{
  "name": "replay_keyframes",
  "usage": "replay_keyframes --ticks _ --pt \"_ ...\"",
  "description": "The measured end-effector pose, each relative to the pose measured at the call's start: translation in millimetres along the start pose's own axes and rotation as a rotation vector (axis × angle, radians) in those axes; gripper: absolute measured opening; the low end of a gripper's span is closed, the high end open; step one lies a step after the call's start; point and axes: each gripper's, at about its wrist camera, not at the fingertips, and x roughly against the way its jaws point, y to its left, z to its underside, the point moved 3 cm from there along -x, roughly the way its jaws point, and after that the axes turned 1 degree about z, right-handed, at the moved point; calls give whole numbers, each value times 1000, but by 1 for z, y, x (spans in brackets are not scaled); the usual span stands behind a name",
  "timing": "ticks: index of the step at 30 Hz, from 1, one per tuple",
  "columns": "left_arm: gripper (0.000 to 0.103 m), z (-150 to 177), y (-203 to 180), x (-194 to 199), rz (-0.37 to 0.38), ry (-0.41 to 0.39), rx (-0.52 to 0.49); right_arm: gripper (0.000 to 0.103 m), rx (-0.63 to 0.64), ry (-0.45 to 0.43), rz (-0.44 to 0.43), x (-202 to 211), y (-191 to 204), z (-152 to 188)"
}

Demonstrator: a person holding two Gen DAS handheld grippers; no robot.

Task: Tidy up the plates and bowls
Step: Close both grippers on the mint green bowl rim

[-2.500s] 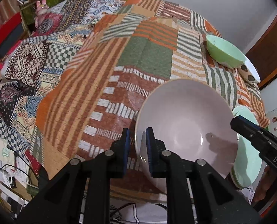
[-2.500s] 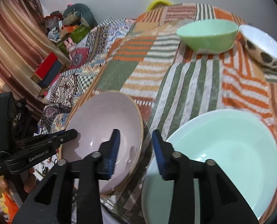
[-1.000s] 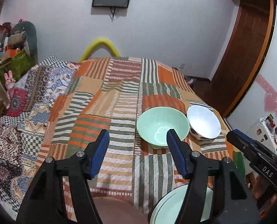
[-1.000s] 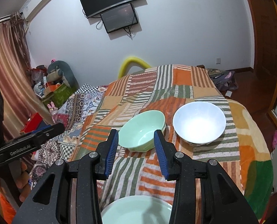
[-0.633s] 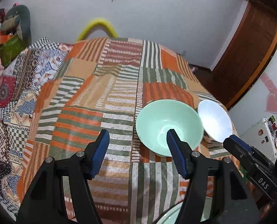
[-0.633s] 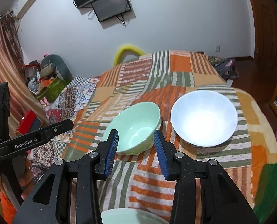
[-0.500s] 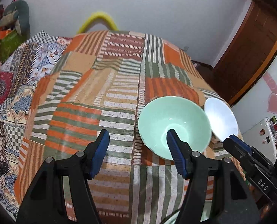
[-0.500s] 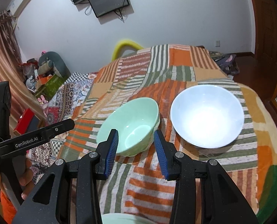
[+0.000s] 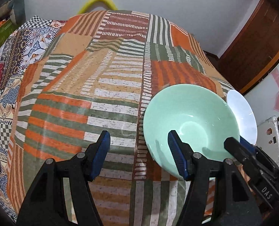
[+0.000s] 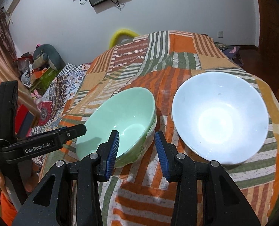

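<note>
A pale green bowl [image 9: 192,120] [image 10: 120,120] stands on the striped patchwork cloth [image 9: 101,98], with a white bowl [image 9: 241,116] [image 10: 220,116] just to its right. My left gripper [image 9: 139,156] is open wide, and the green bowl's left rim shows between its fingers. In the right wrist view that gripper [image 10: 45,143] hangs at the bowl's left side. My right gripper [image 10: 137,150] is open at the green bowl's near right wall, one finger in front of the bowl's inside and one outside it. Neither gripper holds anything.
The cloth [image 10: 177,71] covers a round table and drops off at the far and right edges. A yellow curved thing [image 10: 122,34] rises behind the table. Boxes and toys [image 10: 43,69] crowd the left, and a wooden door [image 9: 256,43] stands at the right.
Both grippers have come down and forward toward the green bowl, which now looks much larger. The pale green plate near the front edge has dropped out of view. Both jaws stand as before.
</note>
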Motion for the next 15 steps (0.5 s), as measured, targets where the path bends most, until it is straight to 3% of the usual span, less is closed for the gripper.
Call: replay_keyframes --ticks 5,10,15 --pt "60 -3 -1 -13 -2 11 3 36 -1 15 -14 -9 1 0" --pt "32 -5 -2 -26 13 36 3 35 3 11 -12 -10 1 -1" --pt "13 -1 -5 -33 52 62 -2 33 3 5 -10 -11 2 -1"
